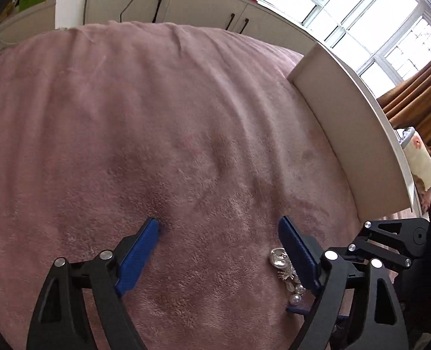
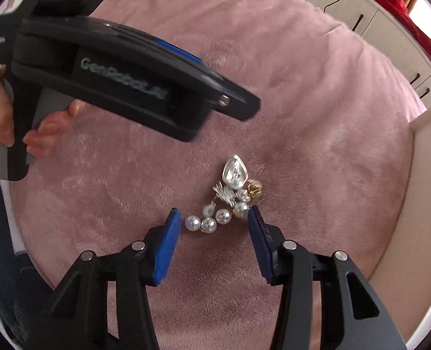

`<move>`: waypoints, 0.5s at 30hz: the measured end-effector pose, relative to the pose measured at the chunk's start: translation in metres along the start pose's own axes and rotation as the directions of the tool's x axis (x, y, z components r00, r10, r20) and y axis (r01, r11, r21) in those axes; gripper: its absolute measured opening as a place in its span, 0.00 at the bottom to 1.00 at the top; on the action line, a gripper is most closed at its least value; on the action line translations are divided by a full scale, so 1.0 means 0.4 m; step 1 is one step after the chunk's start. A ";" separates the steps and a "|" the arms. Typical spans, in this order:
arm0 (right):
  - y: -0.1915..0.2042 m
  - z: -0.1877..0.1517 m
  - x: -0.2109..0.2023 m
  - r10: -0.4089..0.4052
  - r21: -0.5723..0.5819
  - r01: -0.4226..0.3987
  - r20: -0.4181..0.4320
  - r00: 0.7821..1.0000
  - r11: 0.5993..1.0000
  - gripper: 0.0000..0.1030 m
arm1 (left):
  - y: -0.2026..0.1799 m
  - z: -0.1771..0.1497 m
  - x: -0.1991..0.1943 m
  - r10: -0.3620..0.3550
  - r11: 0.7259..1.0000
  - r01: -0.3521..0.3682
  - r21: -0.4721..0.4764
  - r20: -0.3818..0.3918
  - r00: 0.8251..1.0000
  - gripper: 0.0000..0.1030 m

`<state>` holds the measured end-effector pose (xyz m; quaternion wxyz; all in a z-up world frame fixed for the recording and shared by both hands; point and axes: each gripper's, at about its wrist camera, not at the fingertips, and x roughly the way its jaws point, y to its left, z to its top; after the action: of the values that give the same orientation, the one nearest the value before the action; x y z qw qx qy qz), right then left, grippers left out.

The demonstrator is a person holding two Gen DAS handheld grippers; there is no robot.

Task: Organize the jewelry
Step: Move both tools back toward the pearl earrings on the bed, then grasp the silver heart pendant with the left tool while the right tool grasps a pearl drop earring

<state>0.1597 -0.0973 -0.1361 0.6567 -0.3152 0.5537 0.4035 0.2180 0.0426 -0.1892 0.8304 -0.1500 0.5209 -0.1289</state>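
Note:
A small heap of jewelry (image 2: 228, 198) lies on the pink plush blanket (image 2: 317, 116): several white pearls (image 2: 208, 221), a silver teardrop piece (image 2: 235, 172), a silver spiky piece and a gold bead (image 2: 254, 188). My right gripper (image 2: 214, 224) is open just above and around the near pearls, holding nothing. My left gripper (image 1: 218, 227) is open and empty over the blanket. The heap also shows in the left wrist view (image 1: 286, 271), just inside its right finger. The left gripper's black body (image 2: 122, 78) hovers beyond and left of the heap in the right wrist view.
A white headboard or bed frame (image 1: 346, 122) runs along the blanket's right side. White cabinets (image 1: 186, 3) and windows (image 1: 361, 20) stand beyond the bed. The right gripper's linkage (image 1: 390, 242) is close at the left gripper's right.

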 end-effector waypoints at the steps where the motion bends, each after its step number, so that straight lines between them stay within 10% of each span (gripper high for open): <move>1: -0.003 0.000 0.007 0.005 0.004 -0.005 -0.012 1.000 1.000 0.42 | -0.006 -0.003 0.009 0.016 1.000 -0.016 0.020 -0.008 1.000 0.81; 15: -0.069 -0.005 0.006 0.060 0.092 -0.054 -0.054 0.997 0.994 0.20 | -0.120 -0.046 0.059 0.149 0.943 -0.131 0.306 -0.035 0.988 0.90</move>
<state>0.1830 -0.1117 -0.1398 0.6424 -0.2805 0.5988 0.3874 0.2086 -0.0124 -0.1977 0.8353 0.0202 0.5279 -0.1521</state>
